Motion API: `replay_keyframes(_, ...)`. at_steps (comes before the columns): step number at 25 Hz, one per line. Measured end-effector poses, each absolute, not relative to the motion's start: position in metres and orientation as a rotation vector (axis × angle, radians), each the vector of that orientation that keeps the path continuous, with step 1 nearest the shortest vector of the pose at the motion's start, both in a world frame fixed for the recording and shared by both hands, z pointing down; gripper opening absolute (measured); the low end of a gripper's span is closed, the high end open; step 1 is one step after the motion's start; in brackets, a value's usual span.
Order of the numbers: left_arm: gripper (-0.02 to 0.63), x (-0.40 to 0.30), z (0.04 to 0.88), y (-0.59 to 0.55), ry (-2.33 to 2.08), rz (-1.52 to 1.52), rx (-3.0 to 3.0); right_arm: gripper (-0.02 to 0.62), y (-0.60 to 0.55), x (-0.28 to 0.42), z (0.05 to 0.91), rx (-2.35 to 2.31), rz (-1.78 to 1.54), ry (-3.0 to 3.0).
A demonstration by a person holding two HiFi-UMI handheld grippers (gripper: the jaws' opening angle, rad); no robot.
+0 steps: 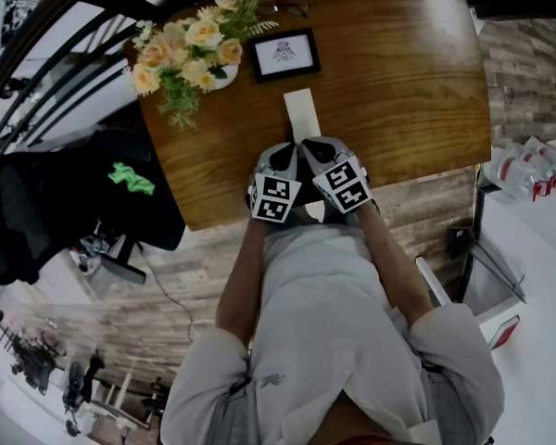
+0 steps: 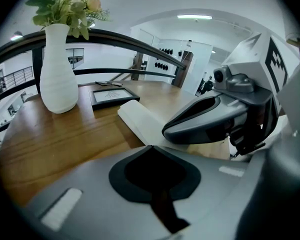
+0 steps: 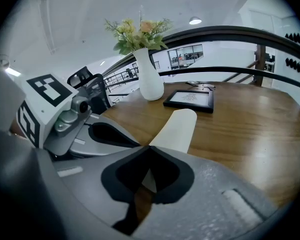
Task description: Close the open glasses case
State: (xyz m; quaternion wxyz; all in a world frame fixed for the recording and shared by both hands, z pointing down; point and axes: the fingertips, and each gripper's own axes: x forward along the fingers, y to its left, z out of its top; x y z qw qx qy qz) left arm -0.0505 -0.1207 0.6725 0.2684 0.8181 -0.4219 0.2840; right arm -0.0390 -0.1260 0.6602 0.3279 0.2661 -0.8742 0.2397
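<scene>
A cream glasses case lies lengthwise on the wooden table, in front of both grippers. It shows as a low flat slab in the left gripper view and the right gripper view; I cannot make out a raised lid. My left gripper and right gripper sit side by side at the table's near edge, tips at the case's near end. Both are shut with nothing between the jaws. Each gripper view shows the other gripper beside it.
A white vase of flowers stands at the far left and a black picture frame lies behind the case. A pair of glasses rests near the far edge. A black railing curves behind the table, and a black bag sits left.
</scene>
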Motion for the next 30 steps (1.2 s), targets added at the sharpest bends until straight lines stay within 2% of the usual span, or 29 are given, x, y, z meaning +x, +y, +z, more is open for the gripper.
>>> replay_keyframes(8, 0.017, -0.068, 0.643, -0.135, -1.226, 0.687, 2.242, 0.003, -0.139, -0.026, 0.624, 0.785, 0.595, -2.326)
replay_keyframes(21, 0.018, -0.093, 0.531, -0.159, -1.413, 0.403, 2.422, 0.002, -0.162, -0.020, 0.520, 0.992, 0.398, -2.515)
replay_keyframes(30, 0.017, -0.104, 0.492, -0.156, -1.474, 0.312, 2.493, 0.002, -0.157, -0.017, 0.492, 1.069, 0.334, -2.552)
